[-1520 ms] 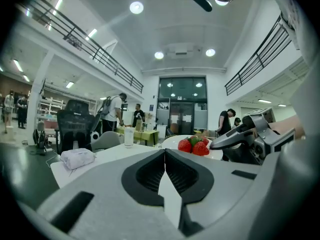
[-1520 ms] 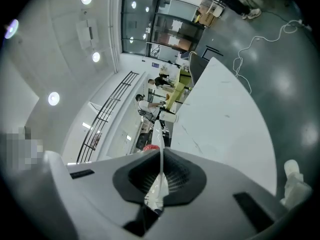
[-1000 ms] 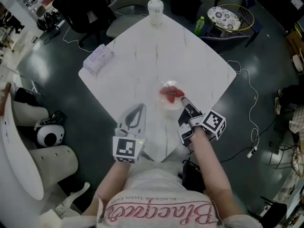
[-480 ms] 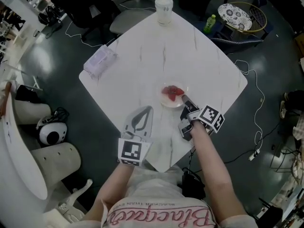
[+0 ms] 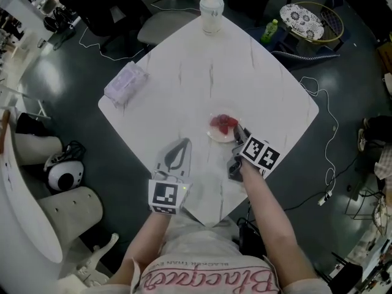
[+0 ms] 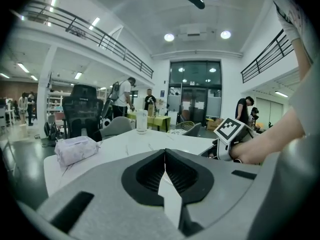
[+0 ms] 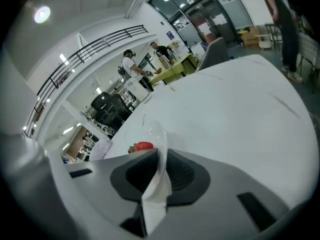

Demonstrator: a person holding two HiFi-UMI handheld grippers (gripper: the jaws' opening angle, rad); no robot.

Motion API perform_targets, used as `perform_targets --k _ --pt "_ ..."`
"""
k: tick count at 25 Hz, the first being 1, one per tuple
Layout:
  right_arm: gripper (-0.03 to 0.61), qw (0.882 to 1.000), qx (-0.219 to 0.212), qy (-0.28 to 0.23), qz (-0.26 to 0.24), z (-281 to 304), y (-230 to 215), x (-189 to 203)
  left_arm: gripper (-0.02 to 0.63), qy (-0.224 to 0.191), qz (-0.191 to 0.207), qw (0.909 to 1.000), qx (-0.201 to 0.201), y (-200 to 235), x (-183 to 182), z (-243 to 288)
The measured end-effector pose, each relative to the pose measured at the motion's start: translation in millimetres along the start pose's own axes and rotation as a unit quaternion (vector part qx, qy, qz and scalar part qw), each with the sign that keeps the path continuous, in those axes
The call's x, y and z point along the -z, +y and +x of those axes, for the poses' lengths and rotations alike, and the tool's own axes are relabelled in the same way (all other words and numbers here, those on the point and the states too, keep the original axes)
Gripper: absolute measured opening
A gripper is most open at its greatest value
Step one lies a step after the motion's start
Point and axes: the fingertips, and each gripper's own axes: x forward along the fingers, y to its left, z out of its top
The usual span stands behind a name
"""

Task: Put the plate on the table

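A clear plate [image 5: 222, 128] with red strawberries [image 5: 222, 123] is low over the near right part of the white table [image 5: 202, 72]. I cannot tell whether it touches the top. My right gripper [image 5: 239, 138] is shut on the plate's near rim. In the right gripper view the clear rim [image 7: 159, 143] runs between the jaws, with a strawberry [image 7: 142, 146] just to its left. My left gripper [image 5: 177, 154] rests over the table's near part, left of the plate, shut with nothing in it. In its own view the left gripper [image 6: 165, 153] has its jaws pressed together.
A wrapped tissue pack [image 5: 125, 82] lies near the table's left corner and a lidded cup [image 5: 211, 11] stands at the far corner. Office chairs, a green bottle [image 5: 267, 30] and a round patterned side table [image 5: 304, 21] sit beyond. Cables trail on the floor to the right.
The head view has shifted a little. The right gripper stays shut on the plate's rim at about the same spot on the table. The left gripper has hardly moved.
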Motion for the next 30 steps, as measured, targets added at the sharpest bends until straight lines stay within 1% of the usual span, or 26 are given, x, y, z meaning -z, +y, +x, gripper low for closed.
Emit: perform_targets --k 4,7,8,12,15,17,19,22,25,27,30 --pt "0.046 0.998 0.045 -0.009 -0.046 1.8 -1.1 -2.9 0.005 0.0 -0.001 1.0 -0.001 2.1 0.0 3.2" --pt "0.075 0.992 0.092 -0.007 -0.091 3.0 -9.2 -1.9 0.005 -0.001 -0.005 1.0 0.0 0.2 1.3 1.4" --pt "0.078 0.99 0.101 -0.006 -0.101 3.2 -11.4 -1.3 0.005 -0.001 -0.007 1.0 0.0 -0.6 2.1 0.2" --pt "0.085 0.986 0.127 -0.002 -0.104 4.2 -19.9 3.2 0.005 0.003 -0.004 1.0 0.0 -2.8 4.8 -5.6" --pt "0.091 0.982 0.141 -0.003 -0.127 4.8 -21.9 5.2 0.005 0.0 -0.001 1.0 -0.001 -3.2 3.6 -11.0" --pt "0.093 0.981 0.14 -0.001 -0.134 5.7 -20.7 5.6 0.005 -0.003 0.001 1.0 -0.002 -3.3 1.7 -14.6" --pt "0.095 0.982 0.137 -0.001 -0.129 3.8 -20.2 4.8 0.005 -0.007 0.004 1.0 -0.004 -4.1 -1.6 -18.3" --pt "0.095 0.982 0.13 -0.033 -0.129 -12.9 -17.5 -4.2 0.005 -0.024 0.013 0.9996 -0.006 -7.8 -12.3 -26.4" --pt "0.095 0.983 0.095 -0.068 -0.141 -36.8 -1.2 -12.6 0.005 -0.035 0.024 0.9991 0.0 -14.4 -20.5 -35.1" --pt "0.091 0.982 0.065 -0.089 -0.154 -58.3 15.4 -18.0 0.005 -0.033 0.013 0.9993 0.013 -21.7 -20.6 -38.1" --pt "0.063 0.976 0.025 -0.124 -0.178 -95.9 45.8 -27.3 0.006 -0.022 -0.007 0.999 0.038 -33.7 -19.2 -40.4"
